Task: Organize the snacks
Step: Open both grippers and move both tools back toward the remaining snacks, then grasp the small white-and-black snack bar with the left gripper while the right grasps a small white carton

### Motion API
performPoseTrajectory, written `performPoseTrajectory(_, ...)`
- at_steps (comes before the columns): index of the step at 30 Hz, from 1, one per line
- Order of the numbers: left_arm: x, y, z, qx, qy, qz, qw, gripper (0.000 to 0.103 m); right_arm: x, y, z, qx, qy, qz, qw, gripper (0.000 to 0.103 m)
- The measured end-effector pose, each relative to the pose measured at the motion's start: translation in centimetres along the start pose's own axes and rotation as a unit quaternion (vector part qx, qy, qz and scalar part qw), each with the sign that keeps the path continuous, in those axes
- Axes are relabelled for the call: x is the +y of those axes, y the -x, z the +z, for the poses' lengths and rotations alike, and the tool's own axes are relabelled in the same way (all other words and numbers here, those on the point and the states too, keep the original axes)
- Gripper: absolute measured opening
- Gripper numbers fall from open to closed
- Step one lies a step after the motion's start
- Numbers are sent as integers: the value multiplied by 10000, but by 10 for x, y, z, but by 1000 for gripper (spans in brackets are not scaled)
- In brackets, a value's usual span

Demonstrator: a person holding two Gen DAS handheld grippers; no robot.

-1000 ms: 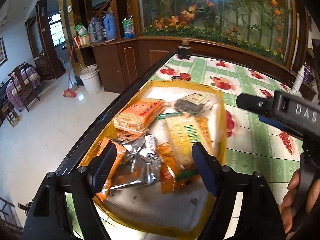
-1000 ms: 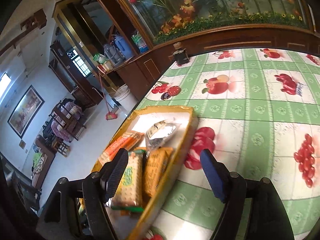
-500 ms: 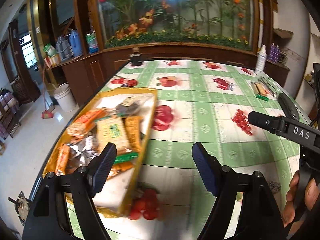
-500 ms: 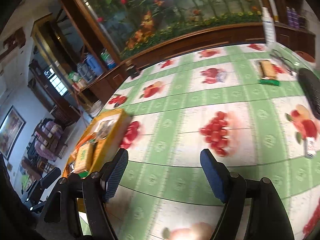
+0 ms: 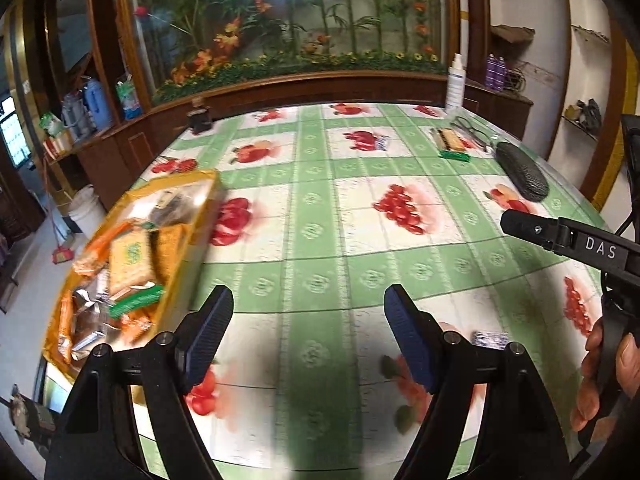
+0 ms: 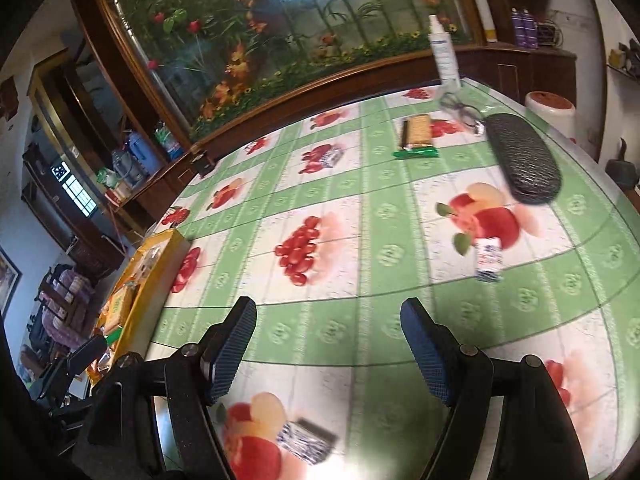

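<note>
I am holding my left gripper [image 5: 308,328] and right gripper [image 6: 328,344] over the table [image 5: 320,236], both sets of fingers apart and gripping nothing. The snacks [image 5: 128,260] are lying in the yellow tray [image 5: 200,216] at the table's left edge. A lone biscuit pack [image 6: 416,134] is lying near the far right corner, beside a black case [image 6: 520,156].

the yellow tray [image 5: 200,200] is smeared by motion blur, so the snack packets [image 5: 128,256] in it cannot be read. in the right wrist view its near end is hidden behind the left gripper [image 6: 80,364]. the small blue-white packet [image 6: 306,444] is blurred too.
</note>
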State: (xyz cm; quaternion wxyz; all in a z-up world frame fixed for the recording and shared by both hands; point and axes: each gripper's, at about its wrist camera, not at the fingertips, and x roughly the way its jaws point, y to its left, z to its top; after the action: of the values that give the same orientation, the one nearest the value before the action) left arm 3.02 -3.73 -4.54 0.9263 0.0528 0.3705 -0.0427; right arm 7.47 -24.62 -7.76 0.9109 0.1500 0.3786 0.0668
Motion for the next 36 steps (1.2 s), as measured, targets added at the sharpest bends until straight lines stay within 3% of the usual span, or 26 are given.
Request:
performPoseTrajectory(15, -75, -1, -16, 274, -667, -452, 9964, 78, -57, 24, -13, -75, -249, -526, 9983, 77)
performPoseTrajectory(29, -97, -16, -30, 638, -669, -910, 9915, 78, -81, 28, -18, -78, -363, -665, 9971, 77)
performPoseTrajectory(36, -111, -24, -35, 760, -855, -955, 9888, 78, -80, 11, -14, 95, -246, -725, 9970, 77)
